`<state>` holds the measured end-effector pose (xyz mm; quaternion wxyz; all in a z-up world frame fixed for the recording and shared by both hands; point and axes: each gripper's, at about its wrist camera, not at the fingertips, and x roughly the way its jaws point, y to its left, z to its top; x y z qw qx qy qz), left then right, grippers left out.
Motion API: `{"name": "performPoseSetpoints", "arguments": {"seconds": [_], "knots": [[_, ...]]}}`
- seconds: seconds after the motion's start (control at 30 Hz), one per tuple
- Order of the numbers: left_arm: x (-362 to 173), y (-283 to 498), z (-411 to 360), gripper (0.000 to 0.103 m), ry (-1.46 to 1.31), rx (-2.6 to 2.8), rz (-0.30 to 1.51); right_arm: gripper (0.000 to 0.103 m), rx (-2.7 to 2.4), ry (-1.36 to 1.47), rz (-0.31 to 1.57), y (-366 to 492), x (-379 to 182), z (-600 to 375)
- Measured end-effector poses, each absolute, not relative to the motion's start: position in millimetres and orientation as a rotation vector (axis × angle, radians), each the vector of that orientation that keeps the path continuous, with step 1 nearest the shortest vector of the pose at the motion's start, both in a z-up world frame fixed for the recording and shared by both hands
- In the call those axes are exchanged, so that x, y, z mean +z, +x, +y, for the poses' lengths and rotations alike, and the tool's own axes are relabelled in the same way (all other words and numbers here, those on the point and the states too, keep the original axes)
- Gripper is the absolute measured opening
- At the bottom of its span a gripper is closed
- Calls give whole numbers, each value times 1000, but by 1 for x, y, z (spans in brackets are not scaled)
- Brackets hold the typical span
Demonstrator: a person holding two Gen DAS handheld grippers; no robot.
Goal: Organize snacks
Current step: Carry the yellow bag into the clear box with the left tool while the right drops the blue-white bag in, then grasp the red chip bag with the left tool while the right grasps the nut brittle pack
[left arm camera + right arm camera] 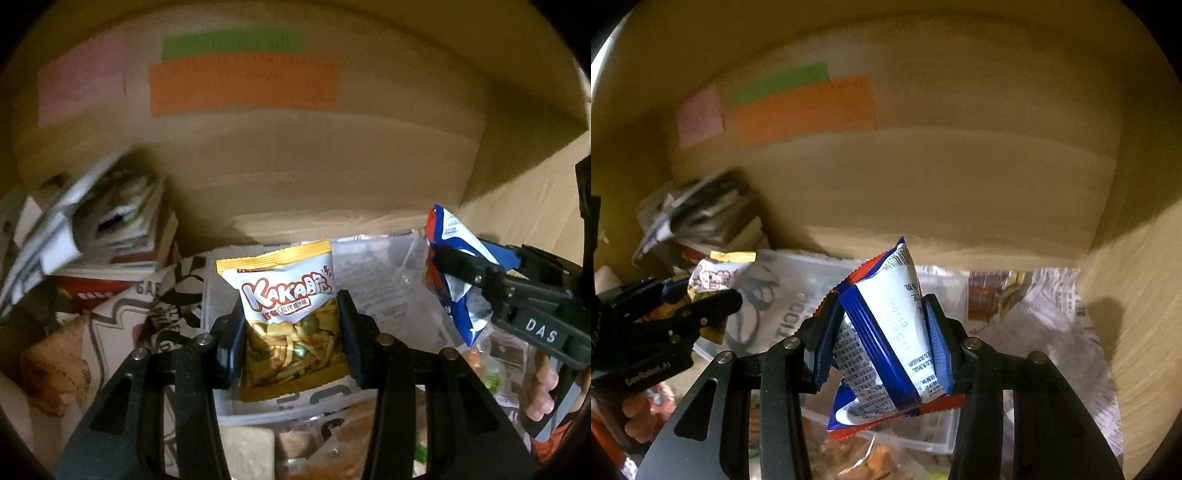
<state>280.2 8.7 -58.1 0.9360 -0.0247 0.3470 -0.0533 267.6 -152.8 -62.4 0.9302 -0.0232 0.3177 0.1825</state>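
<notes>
Left wrist view: left gripper [291, 332] at 6 o'clock, jaws partly closed and clamped on both side edges of yellow-and-white KAKA snack bag [286, 310], held upright above clear plastic bin [369, 266]. At 3 o'clock, right gripper [458, 269] pinching blue-and-white snack packet [448, 258], with a person's fingers [543, 384] wrapped round the handle lower right. At 9 o'clock, blurred stack of books and papers [96, 229]. At 12 o'clock, cardboard wall [369, 147] bearing green, orange and pink paper labels [243, 85].

Right wrist view: right gripper [882, 339] at 6 o'clock, jaws drawn close and squeezing blue-and-white snack packet [886, 343], crumpled, printed back facing the camera, over clear plastic bin [938, 439]. At 9 o'clock, left gripper [705, 299] with KAKA snack bag [713, 277] between its fingers. At 3 o'clock, newspaper [1056, 314] against the cardboard wall [960, 184].
</notes>
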Motion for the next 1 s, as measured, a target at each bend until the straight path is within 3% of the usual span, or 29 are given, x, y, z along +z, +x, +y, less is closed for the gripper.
{"name": "performPoseSetpoints", "arguments": {"seconds": [0.47, 0.57, 0.73, 1.0], "knots": [[-86, 315, 19, 46, -90, -120, 884, 34, 389, -100, 729, 284, -78, -141], [-82, 310, 21, 56, -85, -118, 865, 34, 386, -105, 720, 279, -73, -142], [-70, 297, 18, 60, -67, -114, 807, 52, 402, -92, 682, 262, -61, -147], [-39, 243, 29, 76, -34, -97, 690, 67, 415, -83, 609, 220, -44, -157]]}}
